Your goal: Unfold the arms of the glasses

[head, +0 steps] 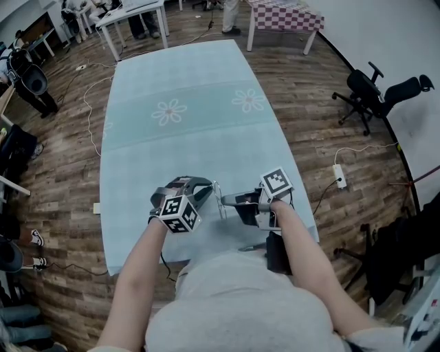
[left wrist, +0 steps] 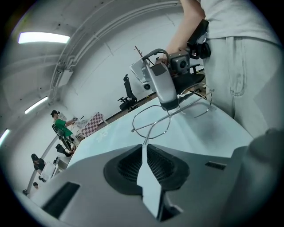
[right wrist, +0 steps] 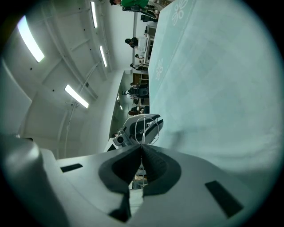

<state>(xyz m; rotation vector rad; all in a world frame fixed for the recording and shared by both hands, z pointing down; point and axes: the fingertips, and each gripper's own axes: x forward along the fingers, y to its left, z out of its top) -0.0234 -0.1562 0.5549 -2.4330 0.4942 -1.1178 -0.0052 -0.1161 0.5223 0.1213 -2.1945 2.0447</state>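
The thin wire-framed glasses (head: 220,198) hang in the air just above the near end of the teal-clothed table (head: 192,89), between my two grippers. My left gripper (head: 208,187) comes in from the left. In the left gripper view its pads (left wrist: 144,147) pinch a thin wire arm, with the lens rim (left wrist: 133,129) just beyond. My right gripper (head: 230,200) comes in from the right. It shows in the left gripper view (left wrist: 171,105) clamped on the frame. In its own view its jaws (right wrist: 142,145) are shut on the wire, and the left gripper (right wrist: 141,127) is right behind.
The table's near edge is against the person's body. A black office chair (head: 371,93) and a power strip (head: 339,175) are on the wooden floor to the right. Other tables (head: 134,14) and people stand at the far end of the room.
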